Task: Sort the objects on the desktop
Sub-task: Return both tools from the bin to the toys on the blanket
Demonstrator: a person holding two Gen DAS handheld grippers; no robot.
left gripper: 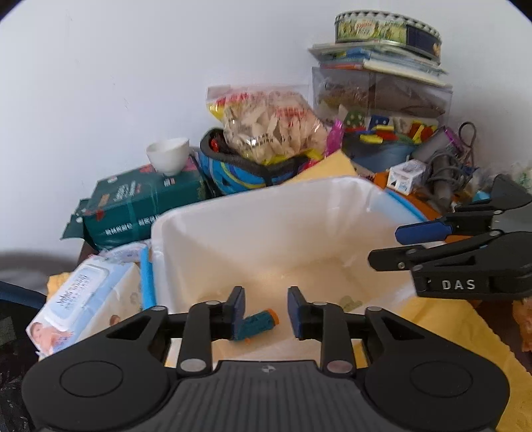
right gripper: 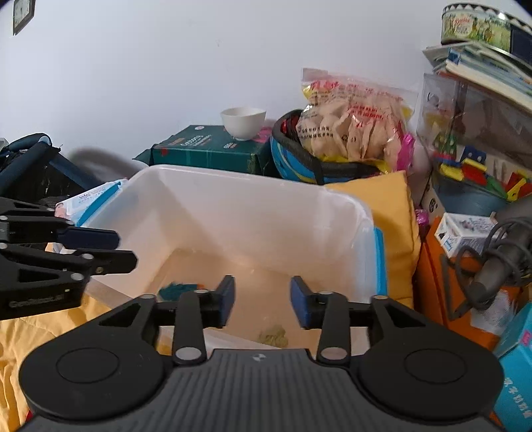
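A translucent white storage bin [left gripper: 206,219] with blue clips stands on a yellow cloth; it also shows in the right wrist view [right gripper: 332,206]. A small teal and orange toy [left gripper: 257,322] lies on the bin's floor, seen blurred in the right wrist view [right gripper: 176,289]. My left gripper [left gripper: 266,312] is open and empty, just above the bin's near side, over the toy. My right gripper [right gripper: 262,299] is open and empty over the bin's near edge. Each gripper shows in the other's view, the right gripper [left gripper: 409,244] at the right and the left gripper [right gripper: 123,249] at the left.
A wet-wipes pack [left gripper: 79,299] lies left of the bin. Behind it are a green box [left gripper: 143,206] bearing a white cup [left gripper: 168,154], a snack bag [left gripper: 276,126] on a blue helmet, stacked boxes, books and a tin [left gripper: 385,30], and cables [left gripper: 445,172].
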